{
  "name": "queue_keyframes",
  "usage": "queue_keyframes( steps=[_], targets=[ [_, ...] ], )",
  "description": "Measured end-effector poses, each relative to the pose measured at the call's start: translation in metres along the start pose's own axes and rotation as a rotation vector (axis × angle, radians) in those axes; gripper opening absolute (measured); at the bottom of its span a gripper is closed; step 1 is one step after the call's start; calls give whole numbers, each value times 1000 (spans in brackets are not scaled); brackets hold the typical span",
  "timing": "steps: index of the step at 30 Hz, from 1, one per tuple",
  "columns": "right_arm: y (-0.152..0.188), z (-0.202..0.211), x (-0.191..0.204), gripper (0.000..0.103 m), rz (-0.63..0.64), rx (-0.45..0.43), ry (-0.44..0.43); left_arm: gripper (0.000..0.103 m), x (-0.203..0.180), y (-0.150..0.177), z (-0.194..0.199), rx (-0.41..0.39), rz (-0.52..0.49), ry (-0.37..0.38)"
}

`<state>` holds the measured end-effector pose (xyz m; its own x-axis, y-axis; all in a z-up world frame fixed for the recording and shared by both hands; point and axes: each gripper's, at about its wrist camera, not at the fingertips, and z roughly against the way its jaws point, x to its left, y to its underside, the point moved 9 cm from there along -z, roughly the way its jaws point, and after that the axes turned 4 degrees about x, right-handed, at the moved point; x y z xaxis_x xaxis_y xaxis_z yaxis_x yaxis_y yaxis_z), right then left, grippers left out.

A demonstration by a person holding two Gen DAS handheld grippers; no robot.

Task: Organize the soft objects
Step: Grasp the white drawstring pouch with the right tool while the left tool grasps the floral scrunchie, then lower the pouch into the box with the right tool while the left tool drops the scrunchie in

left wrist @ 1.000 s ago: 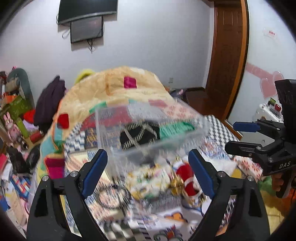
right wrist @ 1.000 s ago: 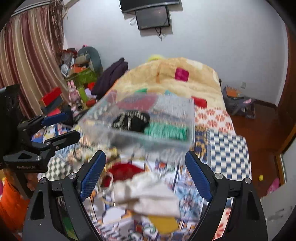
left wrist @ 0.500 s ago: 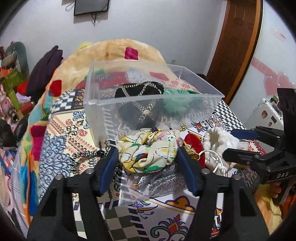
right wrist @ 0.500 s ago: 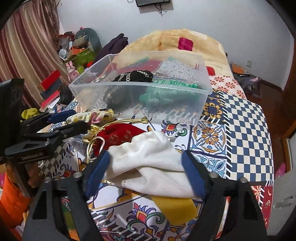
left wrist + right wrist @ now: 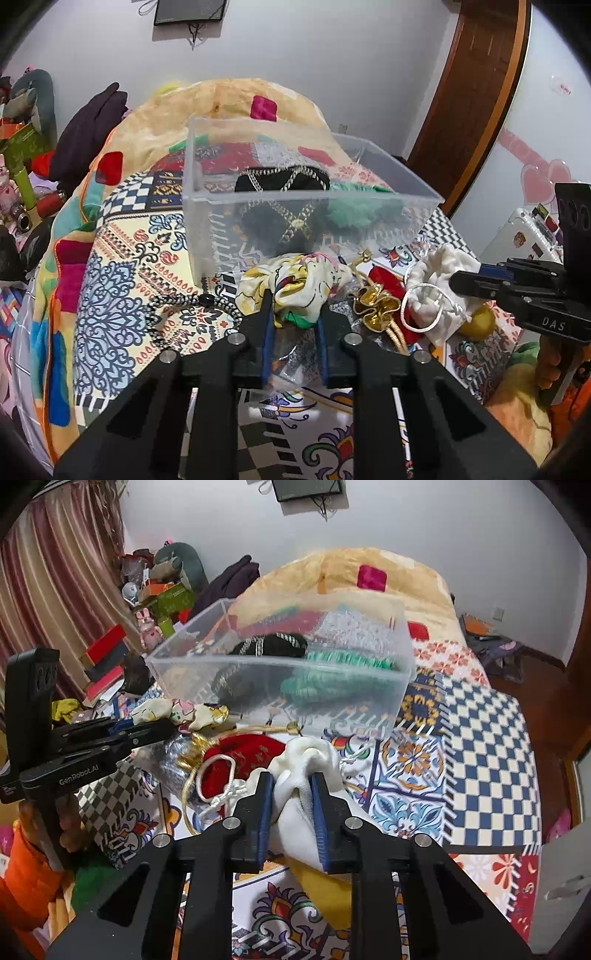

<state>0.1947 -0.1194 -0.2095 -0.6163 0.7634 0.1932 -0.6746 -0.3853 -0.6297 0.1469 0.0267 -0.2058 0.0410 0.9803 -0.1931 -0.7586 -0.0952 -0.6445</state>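
On the bed [image 5: 487,716], on the patterned quilt just in front of the clear plastic bin [image 5: 306,206], there's a little heap of soft stuff, and both grippers have already bitten into it. The left gripper [image 5: 294,317] has its jaws pulled in close around the near edge of a floral scarf [image 5: 291,282], cream with yellow, green and red print, all scrunched into a ball. The right gripper [image 5: 292,794] is pinched nearly closed on a bunched fold of a white cloth pouch [image 5: 306,775], which sits just beside a red drawstring pouch [image 5: 243,755] with a white cord and a gold tassel thing [image 5: 376,301]. There's also something yellow [image 5: 325,882] poking out under the white pouch, can't tell what it is. All of this looks super light and floppy, so I'd guess nothing's going to break, but thin fabric can slide out of flat pads if you only catch one layer. Grabbing a thick gathered wad, like both grippers seem to have, is the way to go. The cords could snag neighbors and drag them along, though. The bin already has a black bag with a chain [image 5: 284,184] and something green and fluffy [image 5: 332,675] inside, so that's probably where these go next.
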Motion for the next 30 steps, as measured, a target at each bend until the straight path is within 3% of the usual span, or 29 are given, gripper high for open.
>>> queue_keyframes(
  steps=[9, 18, 23, 30],
  targets=[
    [-27, 43, 2, 18, 19, -123, 14, 17, -8, -21, 46, -107, -8, 20],
    [-76, 73, 3, 18, 25, -268, 32, 18, -11, -66, 84, -233, -27, 0],
    [-100, 73, 3, 18, 48, -311, 41, 18, -6, -91, 85, -263, -31, -21],
    [-122, 49, 3, 18, 73, -300, 55, 18, 2, -110, 56, -231, -47, -49]
  ],
)
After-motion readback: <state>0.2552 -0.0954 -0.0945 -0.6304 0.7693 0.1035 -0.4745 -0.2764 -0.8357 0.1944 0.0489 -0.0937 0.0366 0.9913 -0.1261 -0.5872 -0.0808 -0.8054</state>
